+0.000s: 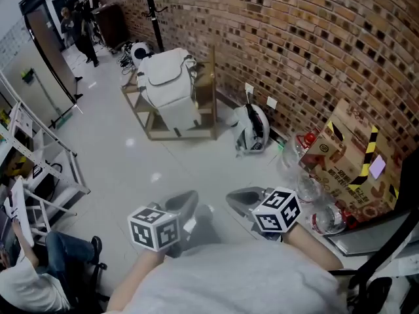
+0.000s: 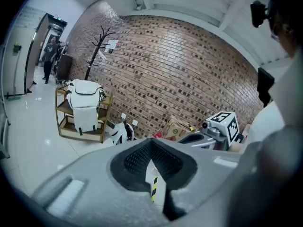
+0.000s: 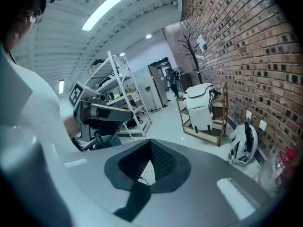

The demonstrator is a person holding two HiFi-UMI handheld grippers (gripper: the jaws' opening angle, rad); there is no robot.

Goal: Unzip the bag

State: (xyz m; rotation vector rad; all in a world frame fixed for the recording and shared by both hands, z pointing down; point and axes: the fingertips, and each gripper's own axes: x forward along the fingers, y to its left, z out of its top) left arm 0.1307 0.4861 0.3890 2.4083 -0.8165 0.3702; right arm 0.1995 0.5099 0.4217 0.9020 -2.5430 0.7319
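Left tool (image 1: pixel 188 200): jaws closed together, nothing in them, over the floor (image 1: pixel 118 149).
Right tool (image 1: pixel 237 200): jaws pressed together, empty, near the left one.
Bag (image 1: pixel 169 84): well apart from both tools, ahead of them on a wooden rack (image 1: pixel 211 110).
Bag's look: white backpack, upright, dark trim.
Room: pale glossy floor; brick wall (image 1: pixel 294 38) at right.
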